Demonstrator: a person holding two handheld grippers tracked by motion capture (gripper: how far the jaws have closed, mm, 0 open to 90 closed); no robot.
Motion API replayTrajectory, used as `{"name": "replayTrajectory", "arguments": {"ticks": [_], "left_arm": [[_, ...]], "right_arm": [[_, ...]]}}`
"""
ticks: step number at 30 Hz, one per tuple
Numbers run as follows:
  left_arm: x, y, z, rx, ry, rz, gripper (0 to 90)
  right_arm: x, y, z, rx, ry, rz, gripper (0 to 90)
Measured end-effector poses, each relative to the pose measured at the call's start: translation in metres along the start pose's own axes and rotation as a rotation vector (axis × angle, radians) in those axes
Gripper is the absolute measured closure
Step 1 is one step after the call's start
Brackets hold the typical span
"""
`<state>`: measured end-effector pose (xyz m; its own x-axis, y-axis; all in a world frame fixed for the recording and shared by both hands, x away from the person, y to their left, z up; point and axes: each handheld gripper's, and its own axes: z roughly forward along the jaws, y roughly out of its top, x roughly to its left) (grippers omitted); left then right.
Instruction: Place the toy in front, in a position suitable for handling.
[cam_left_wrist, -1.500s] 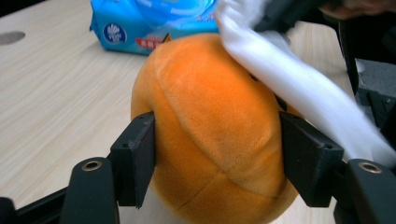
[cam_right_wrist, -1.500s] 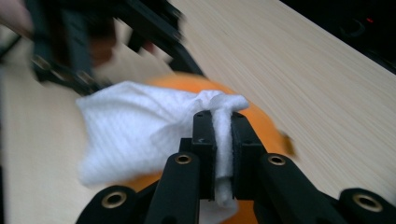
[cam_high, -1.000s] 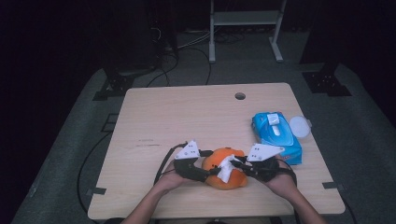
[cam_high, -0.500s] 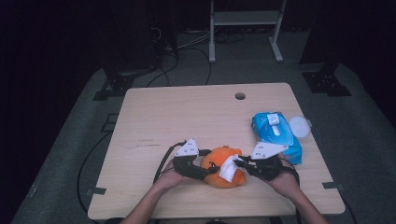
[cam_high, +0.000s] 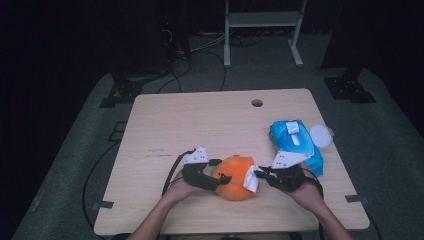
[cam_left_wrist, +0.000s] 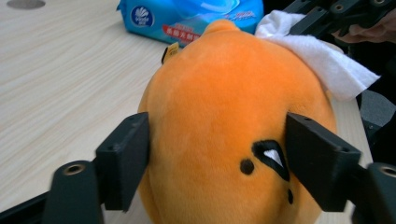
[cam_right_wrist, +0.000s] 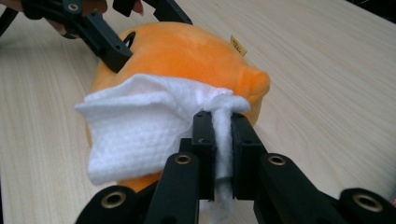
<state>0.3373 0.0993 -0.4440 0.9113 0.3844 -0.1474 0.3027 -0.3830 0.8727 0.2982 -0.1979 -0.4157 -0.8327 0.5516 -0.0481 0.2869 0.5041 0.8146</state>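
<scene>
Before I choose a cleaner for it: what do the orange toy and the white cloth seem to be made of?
The orange toy looks like short-pile plush, matte and fuzzy, with dark stitched marks. The white cloth looks like a nonwoven wipe or tissue: a fine embossed grid shows and it folds softly. Whether it is damp cannot be told.

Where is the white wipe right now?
In the high view the white wipe lies against the right side of the orange plush toy near the table's front edge, pinched in the right gripper, with the blue wipes pack just behind.
</scene>
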Motion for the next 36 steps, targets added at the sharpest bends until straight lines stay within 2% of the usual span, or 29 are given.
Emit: {"name": "replayTrajectory", "arguments": {"ticks": [3, 4, 5, 8, 11, 12, 15, 18, 22, 24, 25, 26, 27, 29, 31, 33, 34, 35, 36], "left_arm": [[0.003, -0.001, -0.002, 0.004, 0.014, -0.031, 27.1], [0.003, -0.001, -0.002, 0.004, 0.014, -0.031, 27.1], [0.004, -0.001, -0.002, 0.001, 0.007, -0.033, 27.1], [0.0, -0.001, -0.001, -0.004, 0.003, -0.009, 27.1], [-0.014, 0.002, 0.004, 0.002, -0.02, 0.091, 27.1], [-0.017, 0.002, 0.005, 0.004, -0.022, 0.109, 27.1], [-0.02, 0.001, 0.003, 0.012, -0.053, 0.15, 26.8], [-0.02, 0.0, 0.0, 0.01, -0.09, 0.16, 24.3], [-0.014, 0.008, 0.0, 0.009, -0.079, 0.061, 9.3], [-0.011, 0.009, 0.004, 0.02, -0.049, 0.026, 6.7], [-0.009, 0.007, 0.008, 0.037, -0.064, -0.014, 5.6], [-0.008, 0.006, 0.011, 0.043, -0.076, -0.032, 7.1], [-0.009, 0.004, 0.012, 0.033, -0.077, -0.027, 11.3], [-0.014, 0.006, 0.011, 0.02, -0.04, 0.028, 24.2], [-0.022, 0.012, 0.008, -0.022, -0.005, 0.094, 31.5], [-0.034, 0.017, 0.008, -0.076, 0.048, 0.204, 34.0], [-0.039, 0.019, 0.009, -0.081, 0.072, 0.261, 33.9], [-0.043, 0.019, 0.011, -0.072, 0.083, 0.295, 33.6], [-0.043, 0.018, 0.012, -0.057, 0.079, 0.302, 32.1]], "right_arm": [[-0.006, -0.005, 0.0, 0.024, 0.022, 0.002, 81.7], [-0.006, -0.005, 0.0, 0.024, 0.022, 0.002, 81.7], [-0.008, -0.008, 0.001, 0.037, 0.047, 0.02, 81.5], [-0.008, -0.005, 0.0, 0.017, 0.051, 0.044, 81.4], [-0.007, 0.001, -0.001, -0.024, 0.057, 0.051, 81.4], [-0.006, 0.003, -0.001, -0.03, 0.056, 0.044, 81.4], [-0.006, 0.001, 0.001, -0.014, 0.059, 0.04, 81.4], [-0.007, -0.002, 0.0, -0.011, 0.068, 0.046, 81.7], [0.0, -0.001, 0.002, 0.007, 0.076, -0.001, 82.0], [0.002, 0.0, 0.002, 0.011, 0.091, -0.009, 82.0], [0.002, 0.0, 0.002, 0.011, 0.095, -0.012, 82.0], [0.001, 0.0, 0.002, 0.008, 0.096, -0.01, 81.9], [0.001, 0.0, 0.002, 0.006, 0.096, -0.005, 81.9], [0.0, 0.002, 0.002, 0.006, 0.081, -0.002, 82.0], [-0.001, 0.006, 0.0, -0.008, 0.069, -0.002, 82.1], [-0.001, 0.013, -0.004, -0.041, 0.06, -0.005, 82.1], [-0.001, 0.016, -0.005, -0.059, 0.056, -0.005, 82.1], [0.0, 0.019, -0.006, -0.066, 0.048, -0.012, 82.1], [0.001, 0.021, -0.005, -0.062, 0.04, -0.023, 82.0]]}}
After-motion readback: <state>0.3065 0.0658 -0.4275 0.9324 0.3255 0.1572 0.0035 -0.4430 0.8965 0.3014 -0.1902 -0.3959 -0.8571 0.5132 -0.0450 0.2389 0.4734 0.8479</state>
